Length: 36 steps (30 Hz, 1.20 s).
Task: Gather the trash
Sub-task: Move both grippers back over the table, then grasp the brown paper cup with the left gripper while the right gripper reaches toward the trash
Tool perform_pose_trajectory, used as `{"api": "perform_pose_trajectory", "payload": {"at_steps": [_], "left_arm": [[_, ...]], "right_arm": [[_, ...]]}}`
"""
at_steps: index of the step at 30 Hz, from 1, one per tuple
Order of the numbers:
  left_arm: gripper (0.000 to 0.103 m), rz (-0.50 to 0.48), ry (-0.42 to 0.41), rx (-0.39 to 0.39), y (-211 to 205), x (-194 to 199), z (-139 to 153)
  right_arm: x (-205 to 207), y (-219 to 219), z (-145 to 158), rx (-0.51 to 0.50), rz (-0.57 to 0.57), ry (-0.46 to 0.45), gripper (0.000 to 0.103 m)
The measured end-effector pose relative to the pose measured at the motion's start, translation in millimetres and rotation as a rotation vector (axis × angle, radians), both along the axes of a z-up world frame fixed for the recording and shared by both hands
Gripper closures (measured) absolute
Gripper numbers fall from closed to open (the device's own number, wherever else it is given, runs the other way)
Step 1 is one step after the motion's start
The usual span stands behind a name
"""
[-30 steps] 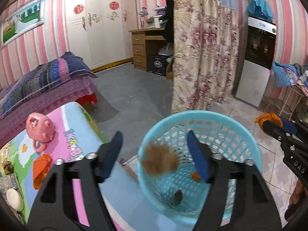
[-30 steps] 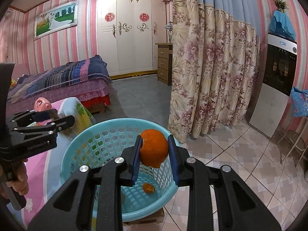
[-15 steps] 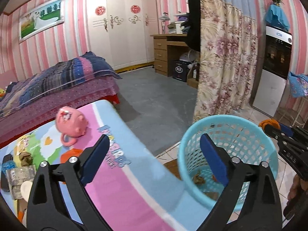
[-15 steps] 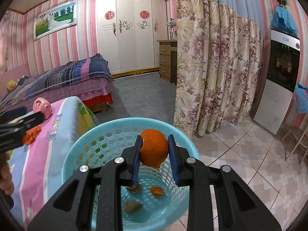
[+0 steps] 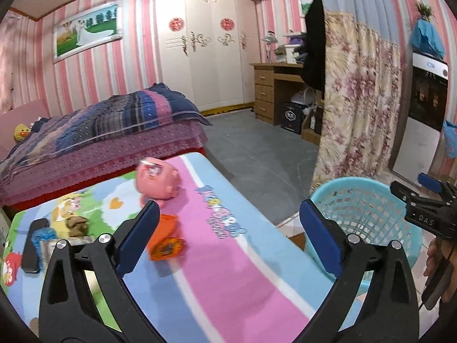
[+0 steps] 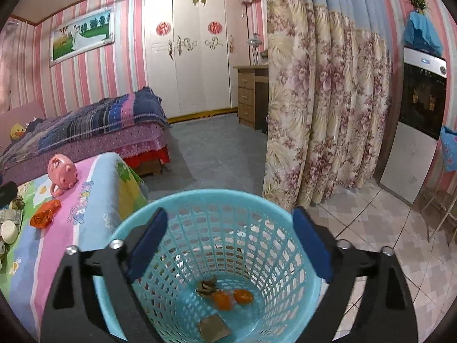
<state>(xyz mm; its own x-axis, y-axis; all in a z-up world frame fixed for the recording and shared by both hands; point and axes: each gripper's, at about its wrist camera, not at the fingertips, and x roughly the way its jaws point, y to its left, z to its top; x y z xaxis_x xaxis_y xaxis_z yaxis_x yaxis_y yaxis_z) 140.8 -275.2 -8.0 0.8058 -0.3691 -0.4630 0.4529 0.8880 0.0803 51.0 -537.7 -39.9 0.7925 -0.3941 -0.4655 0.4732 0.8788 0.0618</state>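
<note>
My right gripper hangs over the turquoise basket, its jaws opening with nothing between them. At the basket's bottom lie orange peel pieces and brown scraps. My left gripper is open over the cartoon-print tablecloth, empty. Just beyond its left finger lies an orange wrapper, also seen in the right wrist view as the orange wrapper. The basket stands to the right of the table.
A pink pig mug stands behind the wrapper. A brown crumpled scrap, a black phone and a silver packet lie at the table's left. A bed, a floral curtain and tiled floor surround the spot.
The right gripper opened and the orange peel it held dropped into the basket. The left gripper swung left from over the basket to over the table, its jaws widening.
</note>
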Motion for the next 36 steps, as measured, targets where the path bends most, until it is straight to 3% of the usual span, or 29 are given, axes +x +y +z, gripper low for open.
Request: {"api": "perform_pose_trajectory", "payload": {"at_steps": [8, 14, 20, 25, 29, 32, 36], "left_arm": [[0.006, 0.114, -0.060, -0.007, 85, -10, 35], [0.006, 0.229, -0.084, 0.015, 169, -25, 43], [0.006, 0.345, -0.034, 0.048, 253, -35, 14], [0.006, 0.410, 0.053, 0.024, 303, -40, -20], [0.006, 0.423, 0.112, 0.020, 321, -45, -47], [0.006, 0.419, 0.150, 0.033, 327, -48, -66], [0.006, 0.396, 0.209, 0.016, 329, -42, -82]], "right_arm": [[-8, 60, 45, -0.044, 0.072, -0.083, 0.005], [1, 129, 53, -0.044, 0.187, -0.084, 0.005], [17, 206, 47, -0.029, 0.299, -0.050, 0.005], [24, 255, 40, -0.048, 0.371, -0.022, 0.005], [23, 288, 24, -0.035, 0.415, -0.011, 0.005], [28, 305, 11, -0.089, 0.438, 0.037, 0.005], [29, 309, 9, -0.085, 0.442, 0.041, 0.005]]}}
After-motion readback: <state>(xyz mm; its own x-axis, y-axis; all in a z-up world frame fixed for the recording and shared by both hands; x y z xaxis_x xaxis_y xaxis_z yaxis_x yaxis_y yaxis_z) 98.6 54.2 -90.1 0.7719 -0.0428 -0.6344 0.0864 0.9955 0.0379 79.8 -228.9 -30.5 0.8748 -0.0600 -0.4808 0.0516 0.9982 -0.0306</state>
